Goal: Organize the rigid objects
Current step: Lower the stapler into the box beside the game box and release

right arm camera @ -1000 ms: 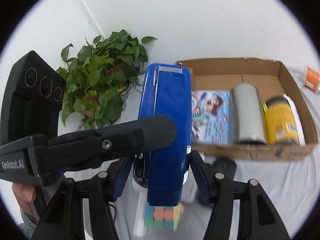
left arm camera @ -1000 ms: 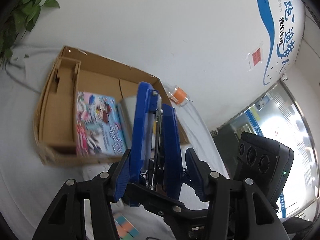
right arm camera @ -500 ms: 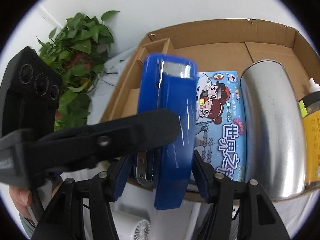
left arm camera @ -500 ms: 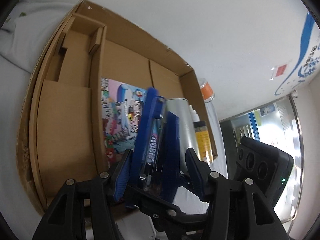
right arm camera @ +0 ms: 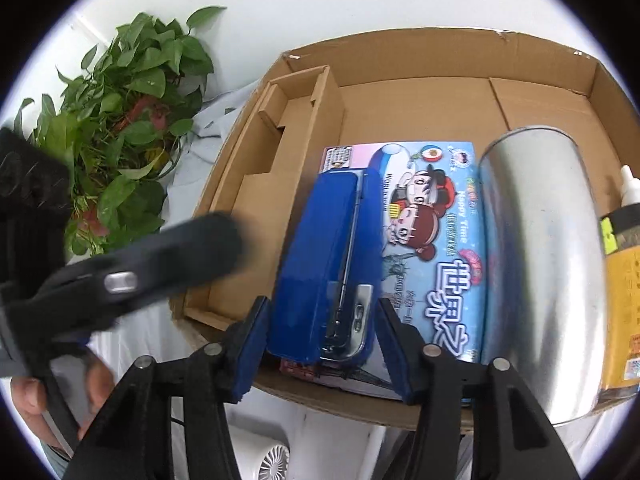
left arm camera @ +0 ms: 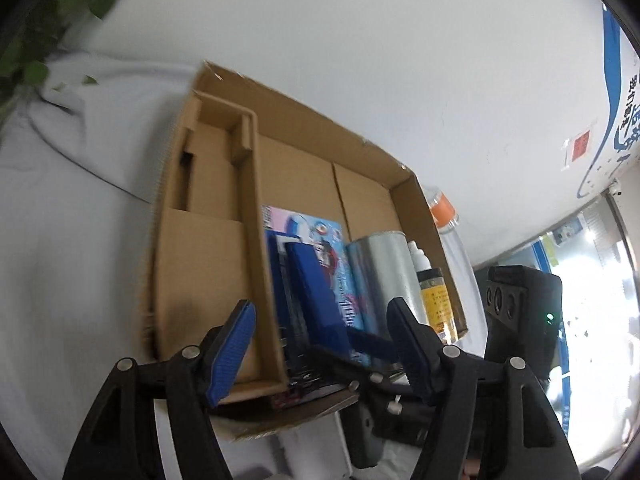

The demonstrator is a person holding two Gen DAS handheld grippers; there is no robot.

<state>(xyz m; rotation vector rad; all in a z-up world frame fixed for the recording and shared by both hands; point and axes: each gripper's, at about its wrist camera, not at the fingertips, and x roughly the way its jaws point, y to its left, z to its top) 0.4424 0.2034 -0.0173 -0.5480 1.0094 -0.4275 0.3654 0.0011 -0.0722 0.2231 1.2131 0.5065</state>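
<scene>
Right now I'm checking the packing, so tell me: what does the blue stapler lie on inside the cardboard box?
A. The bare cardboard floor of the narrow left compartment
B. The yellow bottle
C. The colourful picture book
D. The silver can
C: in the right wrist view the blue stapler lies on the left part of the colourful picture book, beside the silver can.

The stapler (right arm camera: pixel 332 264) now lies in the box (right arm camera: pixel 400 92) (left hand-held gripper (left arm camera: pixel 320 344) opening).
</scene>
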